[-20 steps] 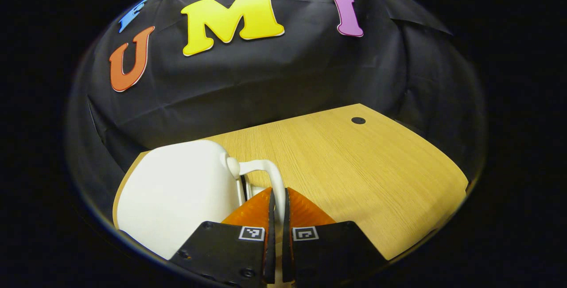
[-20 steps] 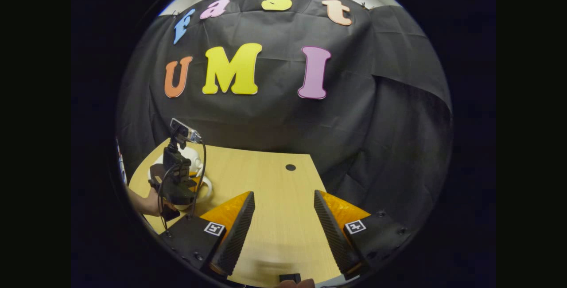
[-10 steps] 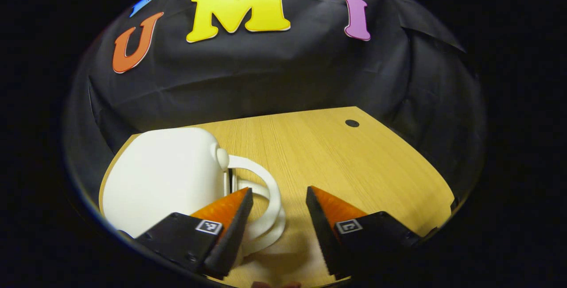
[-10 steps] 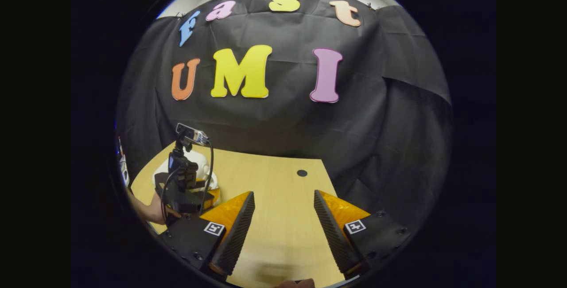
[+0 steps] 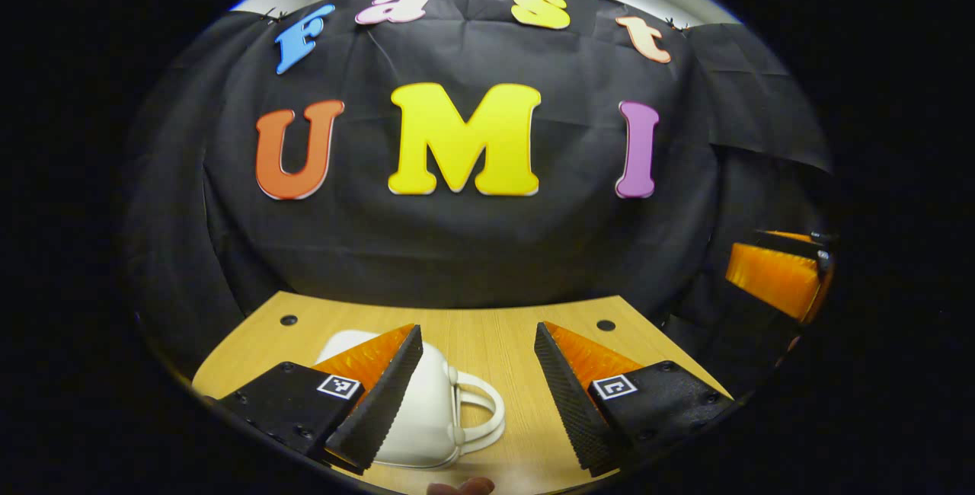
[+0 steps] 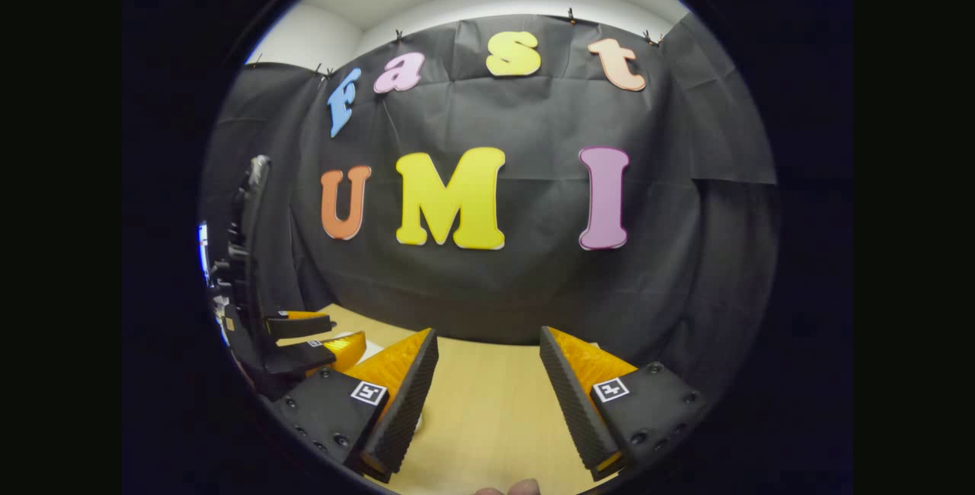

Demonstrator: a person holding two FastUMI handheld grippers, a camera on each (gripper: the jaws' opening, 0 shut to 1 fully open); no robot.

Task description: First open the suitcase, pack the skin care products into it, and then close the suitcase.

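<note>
Between suitcase (image 5: 426,411) and table (image 5: 655,343) edge, bare wood.

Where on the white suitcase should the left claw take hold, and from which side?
Grip the looped handle on the suitcase. It juts toward the open left claw with a gap under it, so one finger could probably slip through from this near side.

Left gripper (image 5: 476,373): fingers spread wide apart, nothing between them, pointing forward and level. Right gripper (image 6: 487,381): fingers likewise spread wide, gripping nothing. A fingertip (image 5: 461,487) of the holding hand shows at the bottom edge of the left gripper view.
</note>
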